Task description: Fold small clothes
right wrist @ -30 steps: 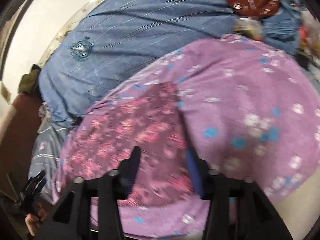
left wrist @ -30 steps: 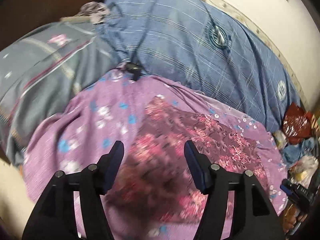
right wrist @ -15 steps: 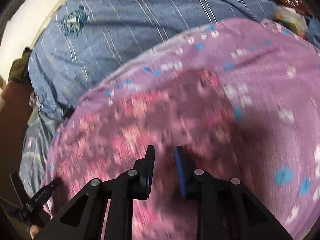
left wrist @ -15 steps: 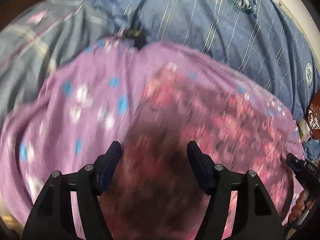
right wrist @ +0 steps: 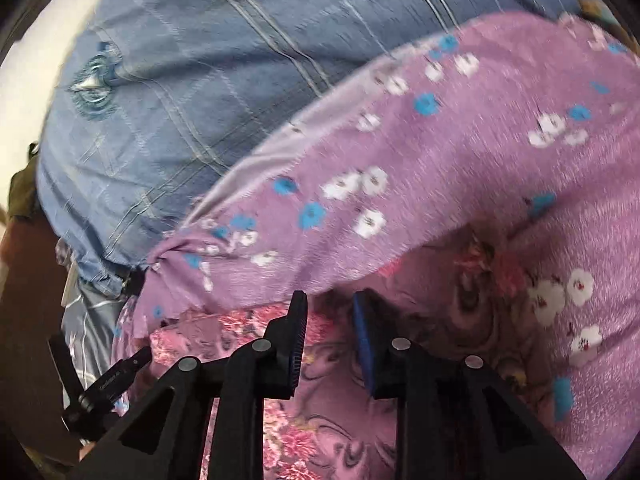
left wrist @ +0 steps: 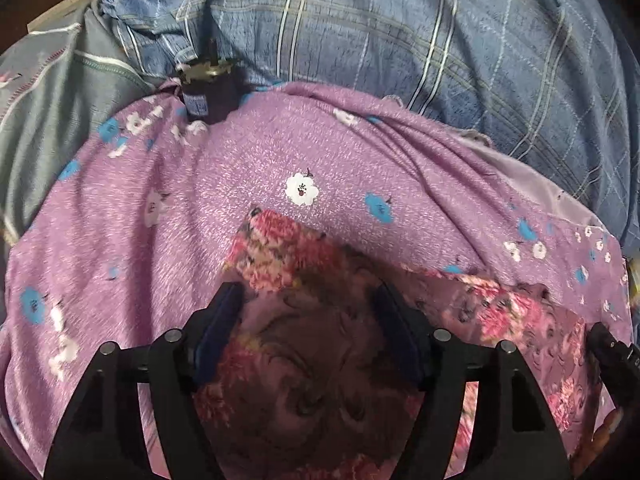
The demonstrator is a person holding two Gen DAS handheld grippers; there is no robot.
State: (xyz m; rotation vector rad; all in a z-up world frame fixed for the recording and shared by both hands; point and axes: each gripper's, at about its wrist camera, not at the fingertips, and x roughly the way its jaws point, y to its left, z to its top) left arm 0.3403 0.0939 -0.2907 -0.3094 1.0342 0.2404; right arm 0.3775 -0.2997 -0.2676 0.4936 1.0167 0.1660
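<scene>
Left gripper [left wrist: 310, 312]: jaws held wide apart, low over the pink floral garment [left wrist: 320, 380], nothing between the blue pads beyond cloth lying beneath them; right gripper [right wrist: 330, 332]: jaws narrowed to a slim gap, not closed, hovering at the same garment's far end [right wrist: 332, 412], no fabric visibly pinched; garment spread flat on a purple flowered sheet [left wrist: 240, 168], one corner [left wrist: 256, 220] pointing away just ahead of the left jaws, a fold of the sheet [right wrist: 400, 208] rising over the cloth beside the right jaws; judged to be the moment before a grasp for a fold. For a clean grip: best lowered until one pad slid under the garment's edge alone; sheet beneath looked similar in tone and easily caught along with it, so shallow bites near corners seemed wiser than deep ones; both ends better taken at matching points, so the fold line would run straight; right-side pinch point partly shaded by the raised sheet, exact edge there hard to tell. Further out: blue checked bedding [left wrist: 400, 40] behind, grey striped cloth [left wrist: 48, 92] to the left, a small dark clip-like object [left wrist: 204, 80] at the sheet's far edge.
</scene>
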